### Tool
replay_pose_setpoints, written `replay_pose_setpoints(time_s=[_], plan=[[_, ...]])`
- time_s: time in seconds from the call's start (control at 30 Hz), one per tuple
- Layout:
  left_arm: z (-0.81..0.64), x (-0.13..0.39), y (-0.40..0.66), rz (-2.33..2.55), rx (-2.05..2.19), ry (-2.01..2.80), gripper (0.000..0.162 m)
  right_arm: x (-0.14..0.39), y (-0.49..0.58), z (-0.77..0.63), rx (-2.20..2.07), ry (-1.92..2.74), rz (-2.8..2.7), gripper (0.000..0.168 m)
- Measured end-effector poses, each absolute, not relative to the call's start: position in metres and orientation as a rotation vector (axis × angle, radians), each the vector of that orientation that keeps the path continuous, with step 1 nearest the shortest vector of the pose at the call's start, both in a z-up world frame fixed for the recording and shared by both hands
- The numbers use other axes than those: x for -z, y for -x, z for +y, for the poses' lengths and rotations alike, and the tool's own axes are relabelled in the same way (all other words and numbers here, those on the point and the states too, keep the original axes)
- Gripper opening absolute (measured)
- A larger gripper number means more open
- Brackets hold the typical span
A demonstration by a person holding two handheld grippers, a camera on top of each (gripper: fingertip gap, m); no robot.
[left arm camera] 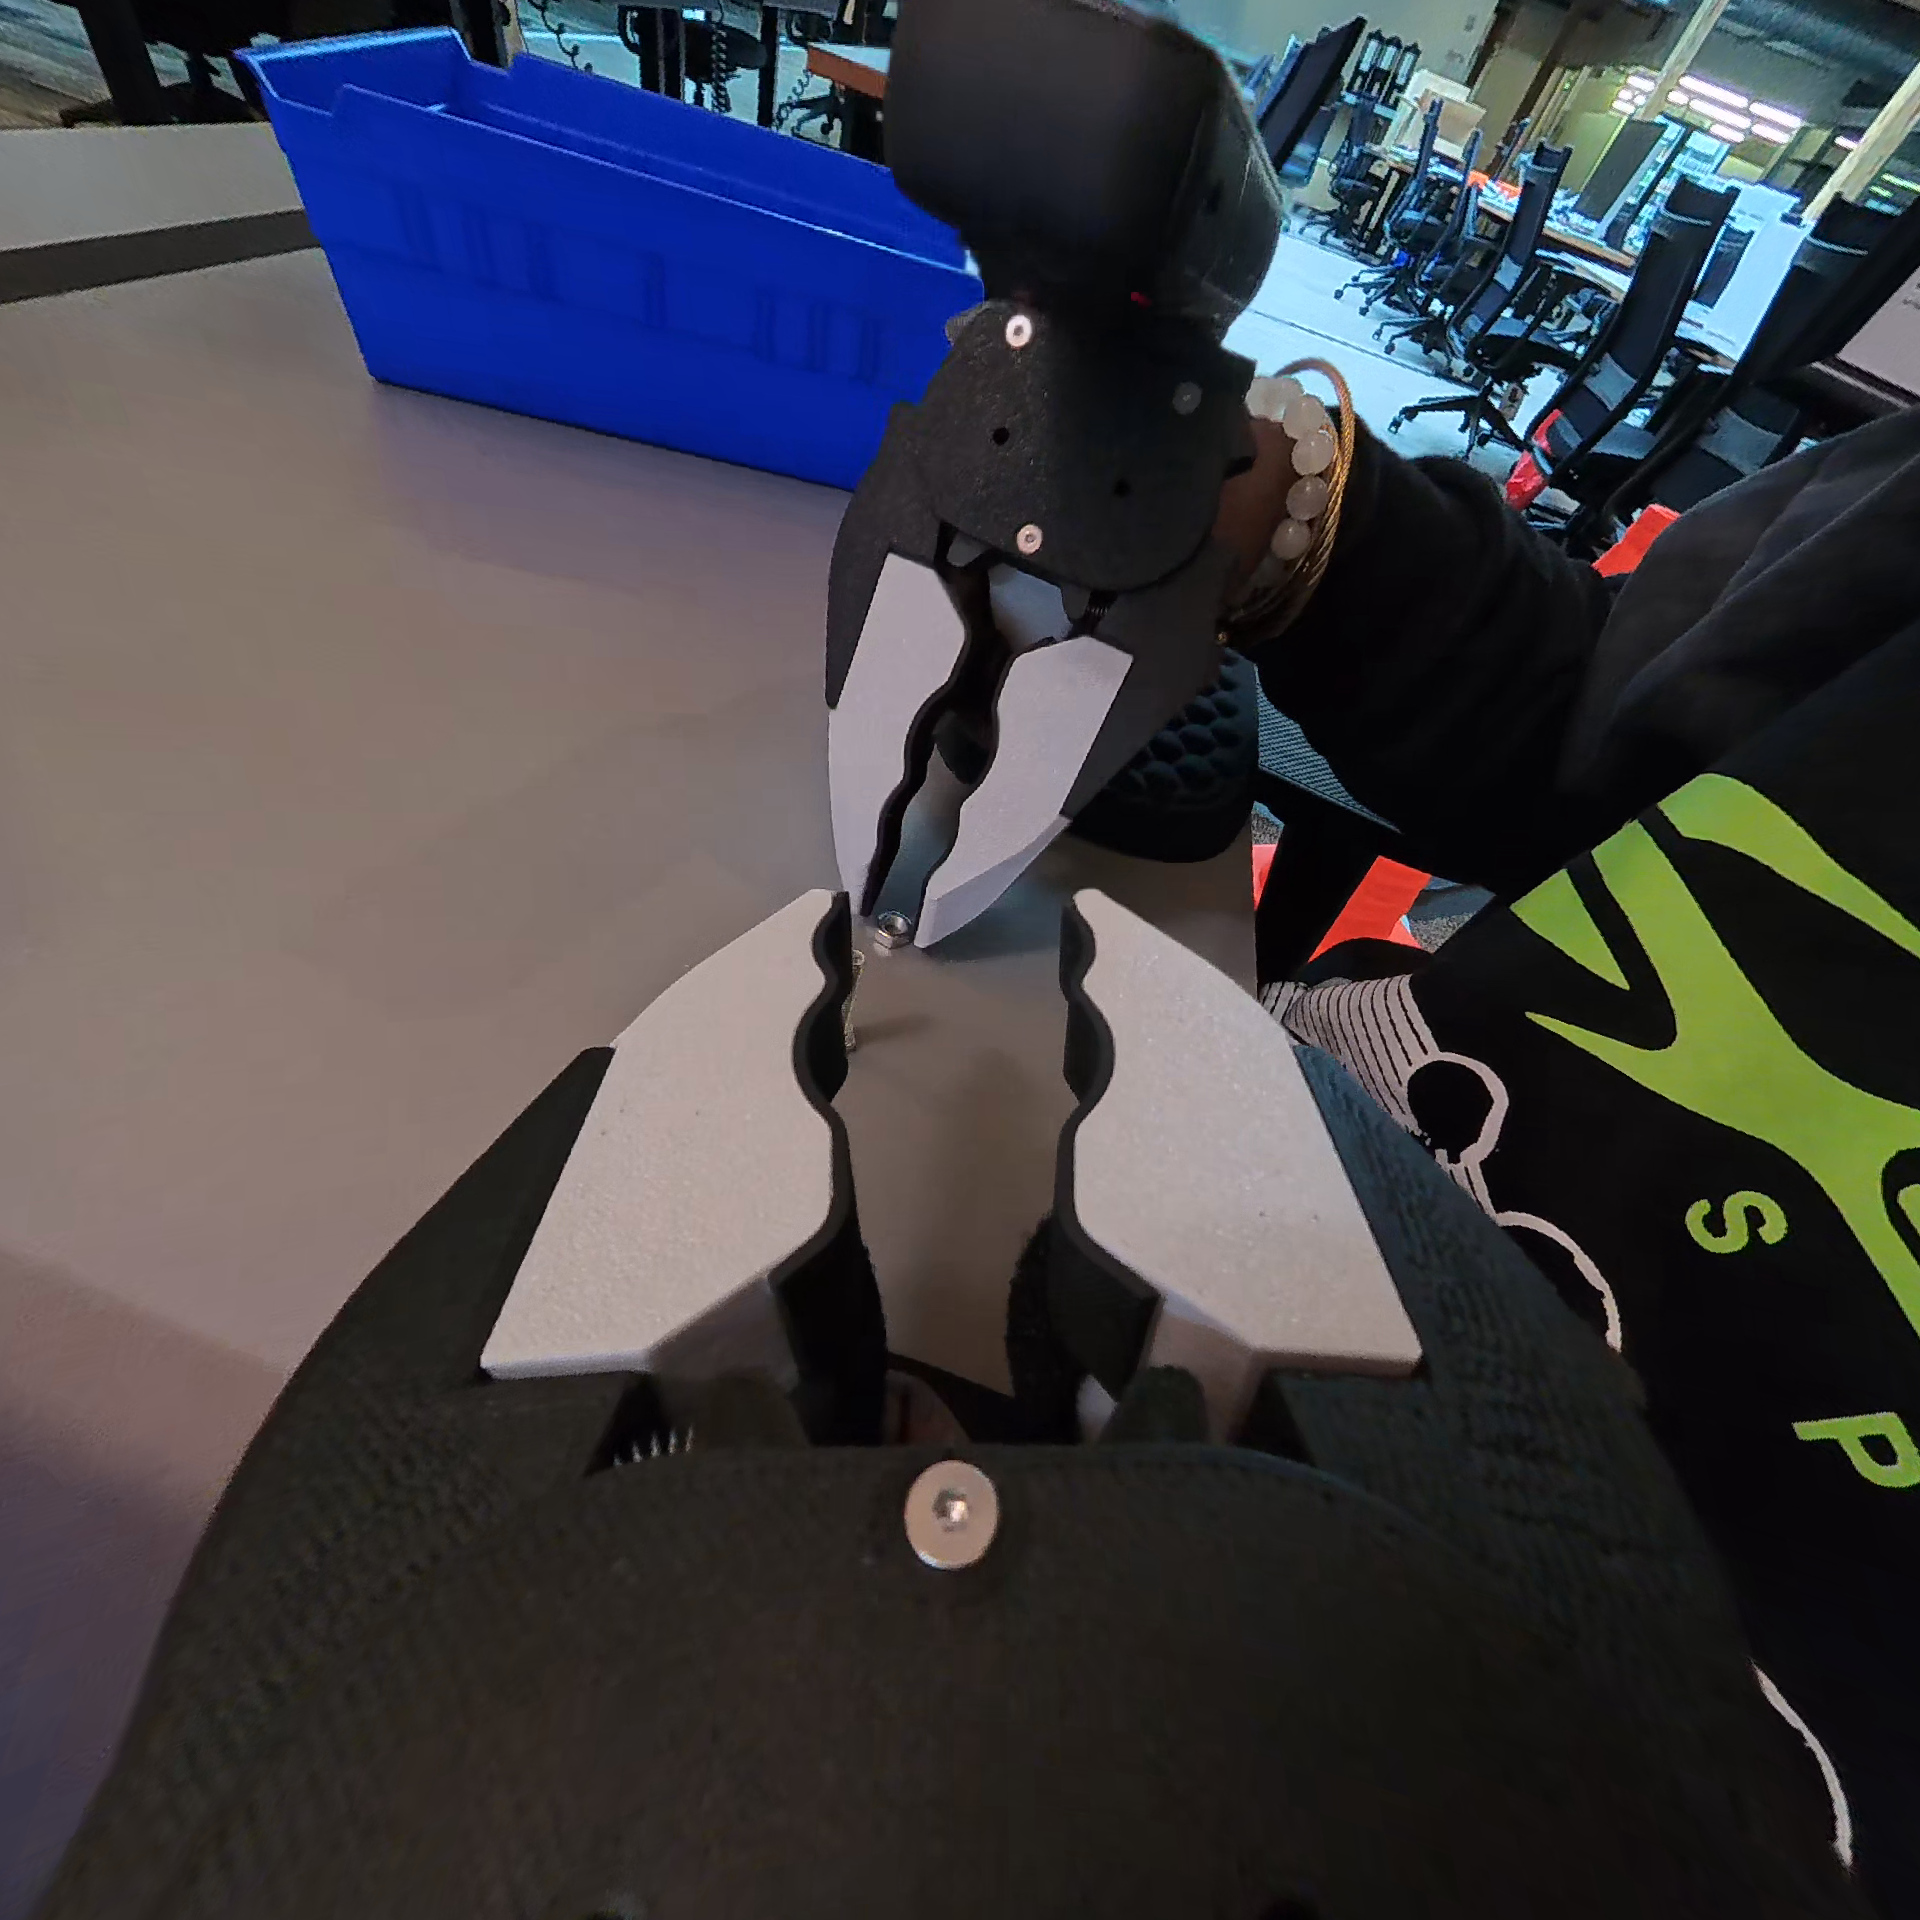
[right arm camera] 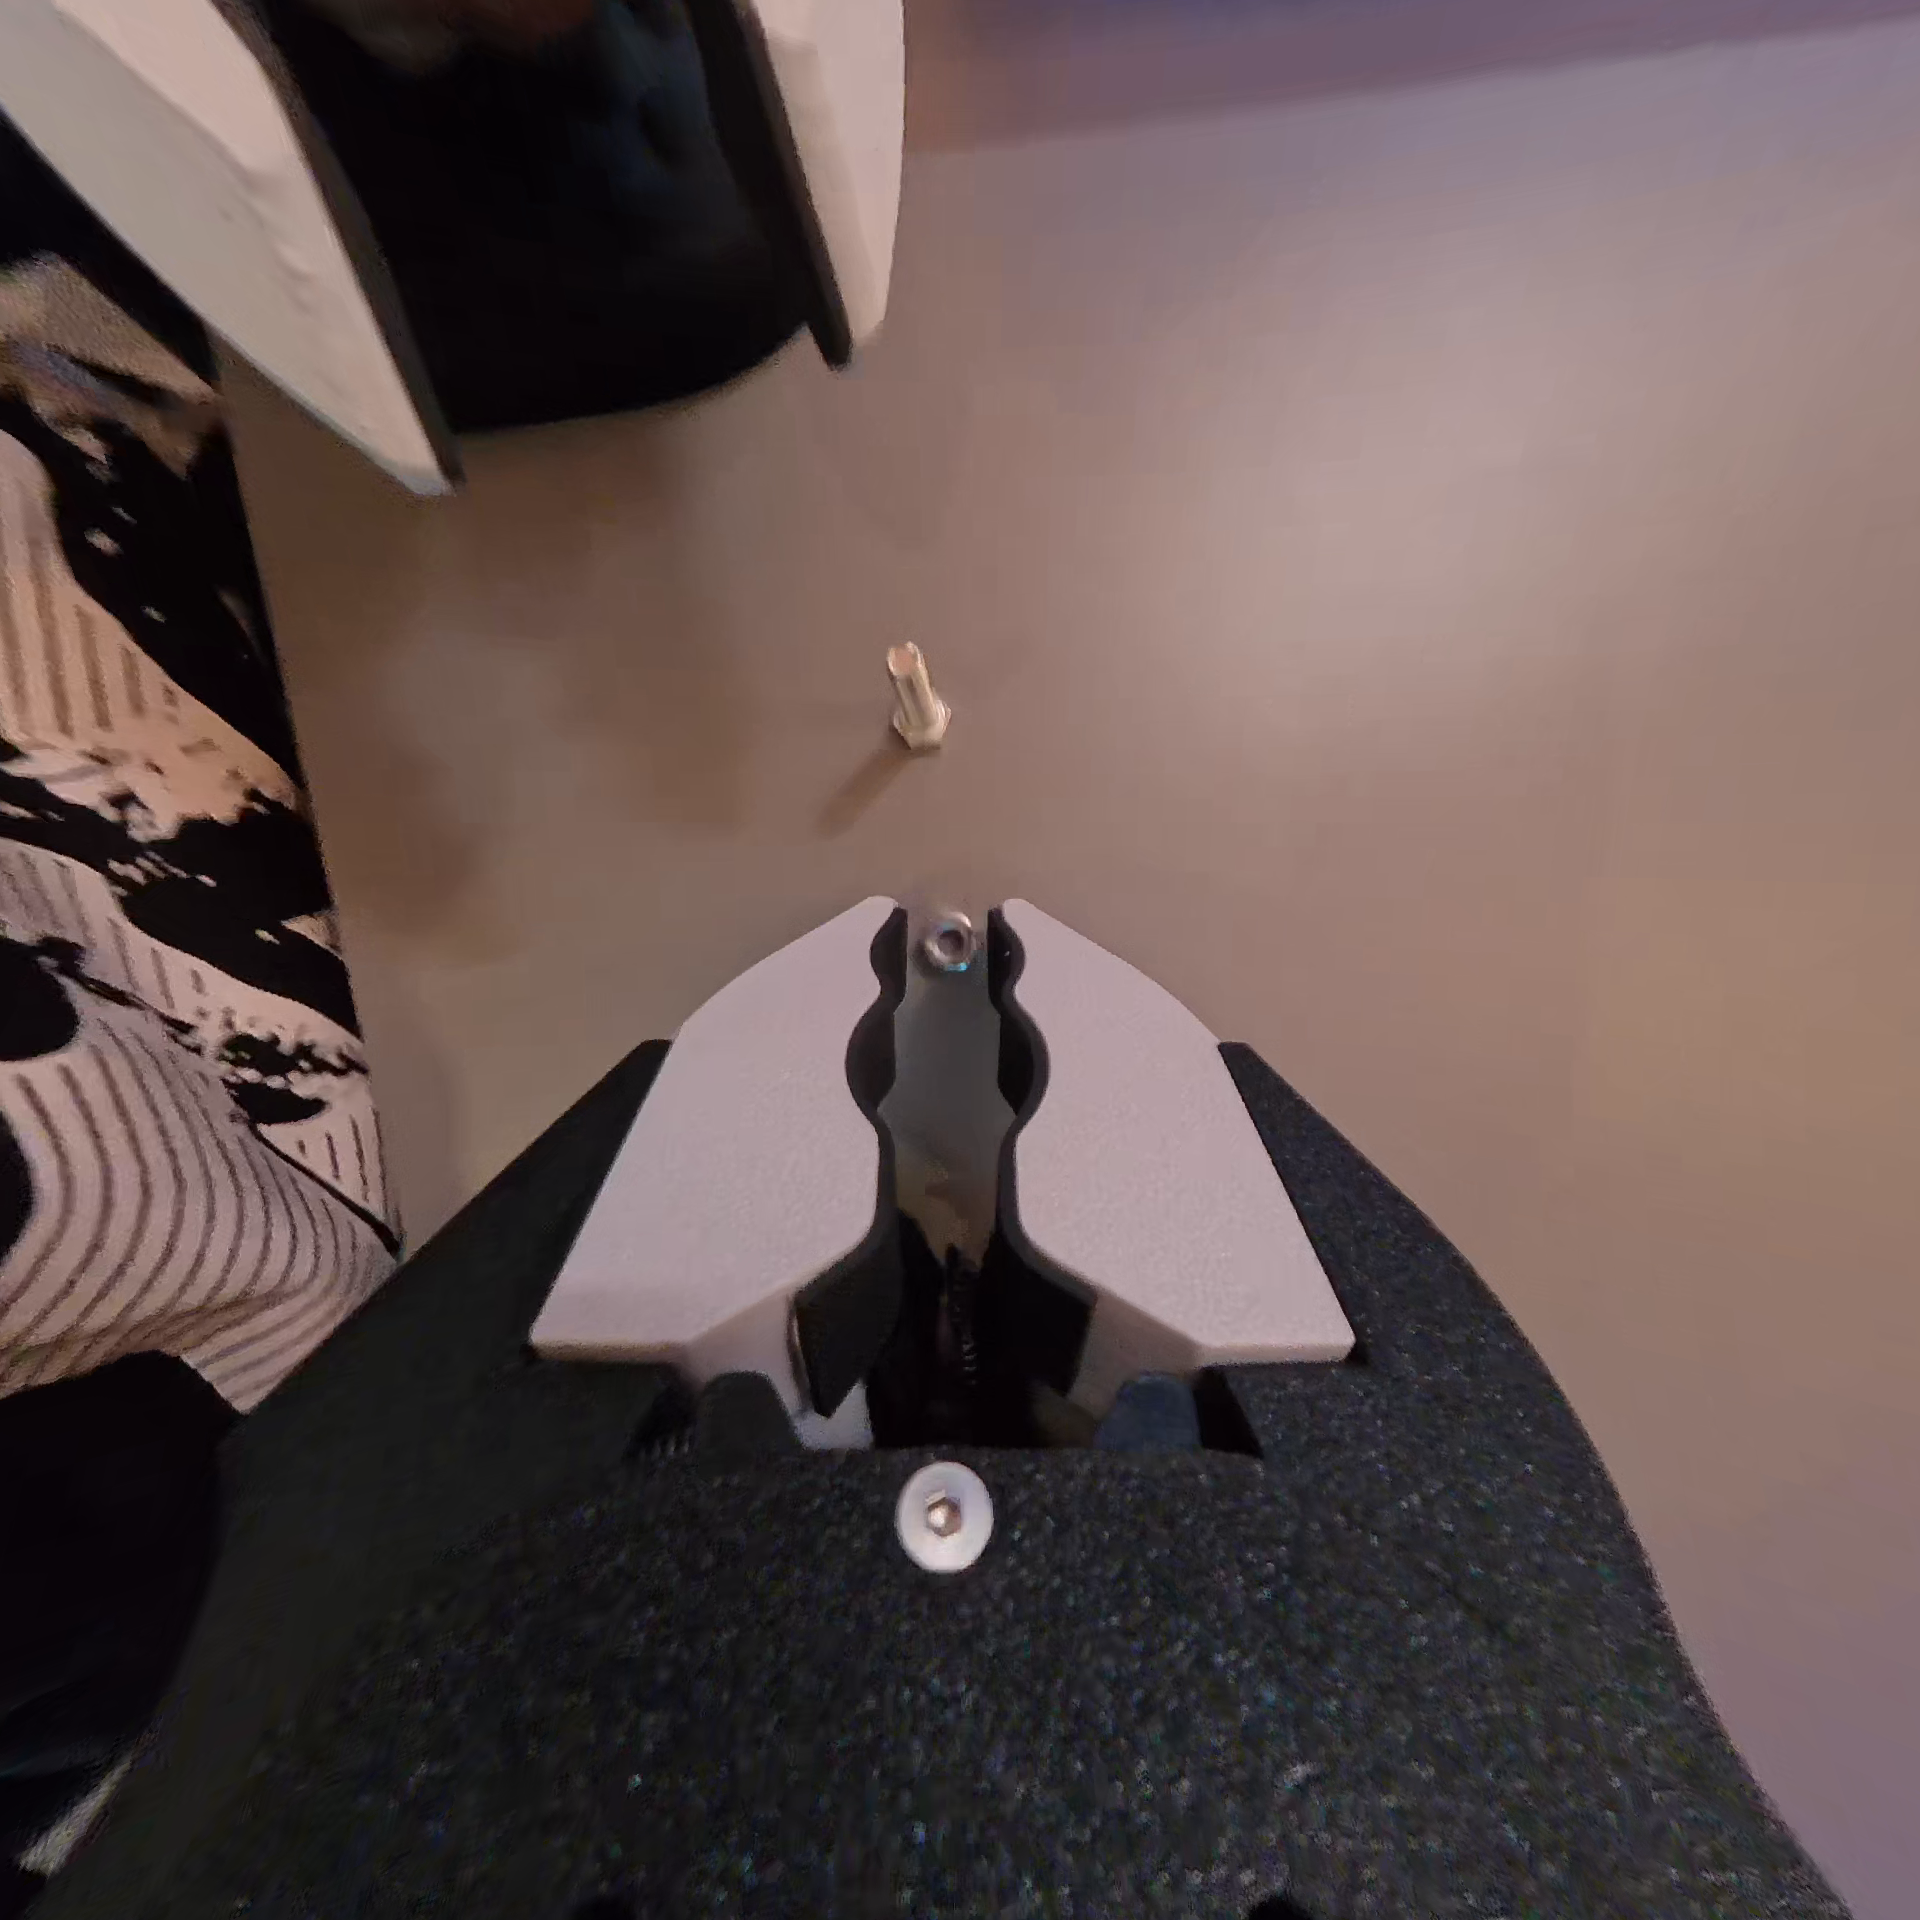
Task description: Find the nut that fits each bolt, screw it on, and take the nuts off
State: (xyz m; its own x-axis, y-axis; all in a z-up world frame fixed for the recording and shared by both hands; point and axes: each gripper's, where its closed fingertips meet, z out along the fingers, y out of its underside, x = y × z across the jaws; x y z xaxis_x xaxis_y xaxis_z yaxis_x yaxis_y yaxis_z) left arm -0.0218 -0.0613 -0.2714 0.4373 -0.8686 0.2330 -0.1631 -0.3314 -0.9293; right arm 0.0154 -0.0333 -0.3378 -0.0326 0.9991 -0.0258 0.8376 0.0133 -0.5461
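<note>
Picking up a nut (right arm camera: 948,948), right gripper (right arm camera: 948,925) jaws parted around it on desk (right arm camera: 1455,727). Left gripper (left arm camera: 951,997) jaws wide, empty, beside upright bolt (right arm camera: 916,698). Next, probably: closing squarely on nut.

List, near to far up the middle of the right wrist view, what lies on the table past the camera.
Right hand-held gripper → nut between its fingertips → bolt standing head-down on the table → left hand-held gripper at the top.
</note>
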Motion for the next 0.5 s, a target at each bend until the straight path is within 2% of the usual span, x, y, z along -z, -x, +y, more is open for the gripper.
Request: replay_pose_setpoints(time_s=[0.2,0.4,0.5], plan=[[-0.061,0.272,0.022,0.889,0.959,1.774,0.039,0.304,0.016,-0.042,-0.915,1.724,-1.726,0.016],[-0.061,0.274,0.021,0.896,0.94,1.783,0.039,0.315,0.022,-0.038,-0.898,1.725,-1.721,0.016],[-0.061,0.274,0.021,0.898,0.933,1.786,0.039,0.317,0.024,-0.038,-0.886,1.712,-1.731,0.007]])
